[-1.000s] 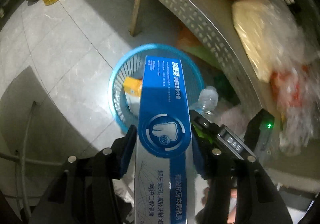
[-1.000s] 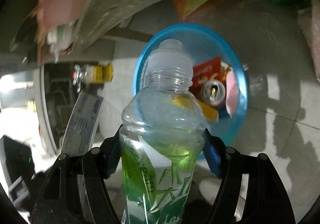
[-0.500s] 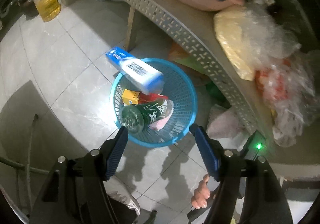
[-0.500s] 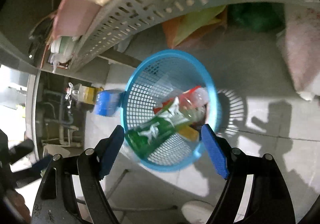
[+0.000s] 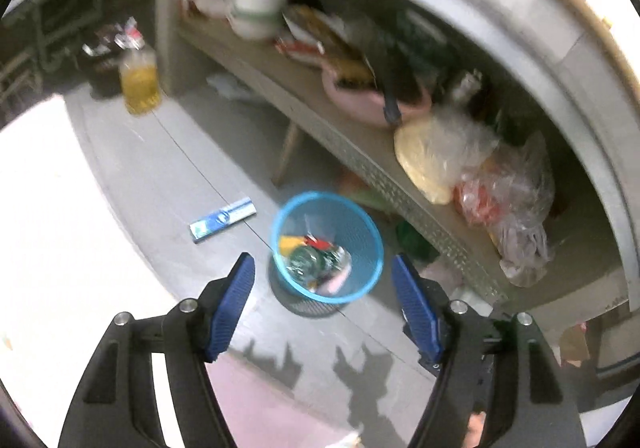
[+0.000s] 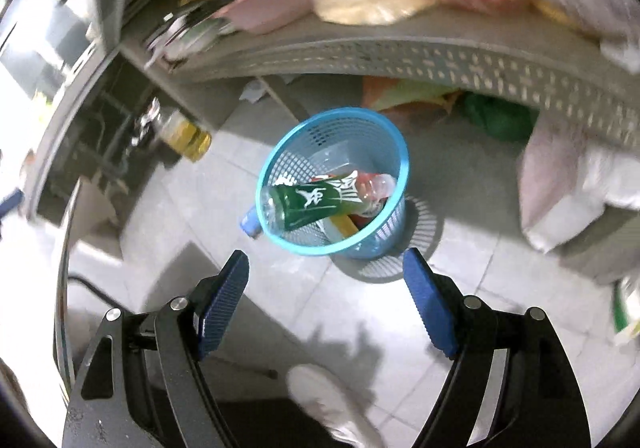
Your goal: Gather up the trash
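Trash: green-labelled clear plastic bottle [image 6: 320, 202] lies tilted inside round blue mesh plastic basket [image 6: 394, 152]; blue-white toothpaste carton [image 5: 223, 219] flat on grey tiled floor [image 5: 168, 176] beside basket, apparently missed. Left gripper [image 5: 322, 304] just opening, right gripper [image 6: 325, 302] spread; both empty. Cluttered perforated shelf [image 5: 360, 152] behind.

bottle [image 6: 320, 200] in basket [image 5: 362, 220], box [image 5: 222, 218] on floor left of it; shelf [image 5: 360, 156] behind
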A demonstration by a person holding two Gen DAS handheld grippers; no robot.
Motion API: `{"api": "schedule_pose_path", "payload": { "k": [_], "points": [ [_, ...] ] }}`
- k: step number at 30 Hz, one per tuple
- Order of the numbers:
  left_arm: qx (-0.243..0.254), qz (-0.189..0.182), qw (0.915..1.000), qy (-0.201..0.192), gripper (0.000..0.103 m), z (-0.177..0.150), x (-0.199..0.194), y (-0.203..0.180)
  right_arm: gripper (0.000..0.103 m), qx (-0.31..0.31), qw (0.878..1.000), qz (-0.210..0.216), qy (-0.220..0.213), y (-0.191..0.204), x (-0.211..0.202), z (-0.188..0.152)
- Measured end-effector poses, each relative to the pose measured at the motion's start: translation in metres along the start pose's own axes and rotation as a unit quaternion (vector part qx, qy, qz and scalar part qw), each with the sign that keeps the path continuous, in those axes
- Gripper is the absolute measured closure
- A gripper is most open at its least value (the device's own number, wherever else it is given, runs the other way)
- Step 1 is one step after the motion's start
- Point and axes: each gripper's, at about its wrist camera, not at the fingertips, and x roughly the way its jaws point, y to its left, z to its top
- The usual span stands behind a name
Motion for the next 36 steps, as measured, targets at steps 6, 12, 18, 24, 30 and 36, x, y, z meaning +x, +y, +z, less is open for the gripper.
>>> {"api": "schedule_pose_path", "payload": {
  "k": [6, 12, 18, 24, 30, 36],
  "points": [
    [-0.025, 0.013, 0.9984, -0.049, 0.026, -0.031, -0.074, 0.047, 0.027, -0.073, 0.997, 0.034, 0.015, 0.045, 0.003, 0.017],
    [-0.054, 0.044, 0.9931, -0.094, 0.020, -0.062, -0.132, 0.096, 0.025, -0.142, 0.981, 0.085, 0.099, 0.134, 0.059, 0.071],
    [-0.115, 0.061, 0.9816, -0.140, 0.019, -0.090, -0.175, 0.157, 0.019, -0.138, 0.957, 0.098, 0.235, 0.231, 0.201, 0.102],
    [-0.148, 0.099, 0.9670, -0.182, 0.019, -0.110, -0.212, 0.213, 0.019, 0.004, 0.940, 0.024, 0.340, 0.227, 0.382, 0.107],
    [-0.212, 0.090, 0.9560, -0.181, 0.019, -0.117, -0.217, 0.267, 0.022, 0.096, 0.917, -0.070, 0.380, 0.192, 0.506, 0.094],
    [-0.275, 0.086, 0.9412, -0.176, 0.019, -0.131, -0.210, 0.311, 0.025, 0.137, 0.911, -0.111, 0.372, 0.174, 0.559, 0.084]
  ]
}}
